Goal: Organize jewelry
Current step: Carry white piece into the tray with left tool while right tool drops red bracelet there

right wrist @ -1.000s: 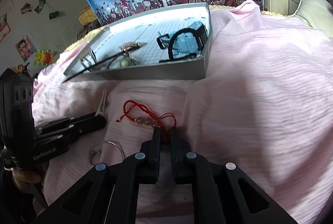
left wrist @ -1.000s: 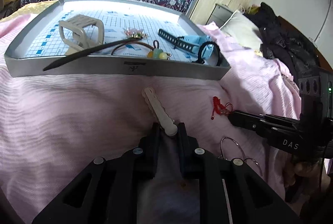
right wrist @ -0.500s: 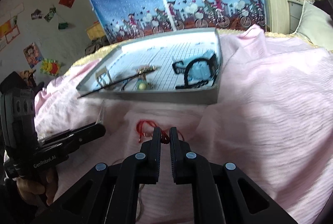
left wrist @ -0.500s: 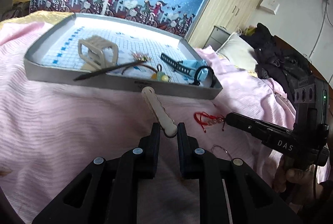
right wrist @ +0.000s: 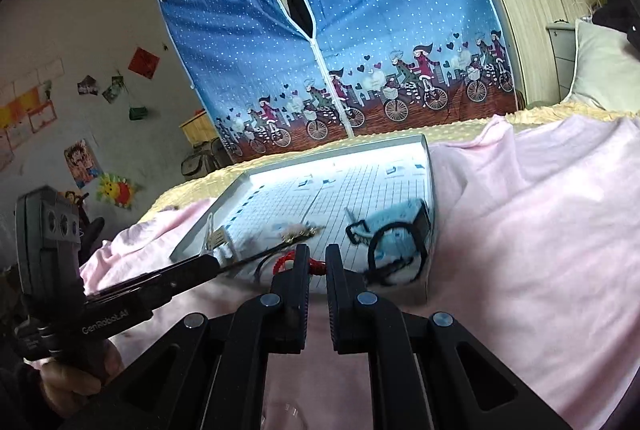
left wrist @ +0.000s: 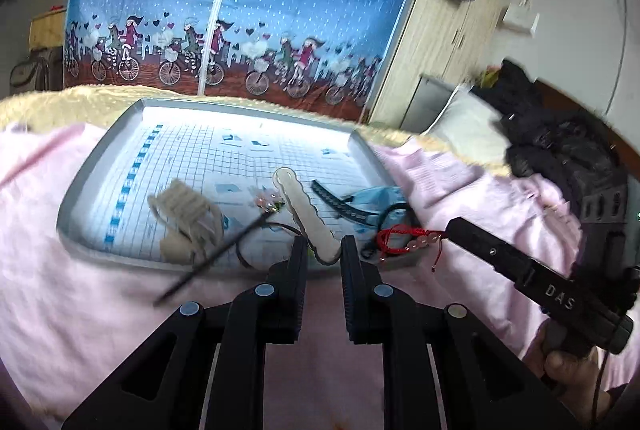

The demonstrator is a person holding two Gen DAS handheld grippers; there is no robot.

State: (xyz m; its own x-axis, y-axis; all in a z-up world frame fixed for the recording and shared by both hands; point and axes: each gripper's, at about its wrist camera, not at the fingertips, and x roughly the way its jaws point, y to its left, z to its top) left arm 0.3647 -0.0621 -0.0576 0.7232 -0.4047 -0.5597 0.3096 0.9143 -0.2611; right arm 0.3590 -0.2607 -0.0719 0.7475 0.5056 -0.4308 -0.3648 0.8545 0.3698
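A blue fabric wardrobe with a bicycle print is standing behind the bed, which is wearing a pink blanket. Pictures are hanging on the white wall; a wooden cupboard is standing right.

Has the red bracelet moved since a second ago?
Yes. The red bracelet has left the pink blanket and now hangs from the right tool at the tray near edge.

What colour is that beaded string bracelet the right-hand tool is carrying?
Red cord with pale pinkish beads; the bracelet shows best in the left wrist view.
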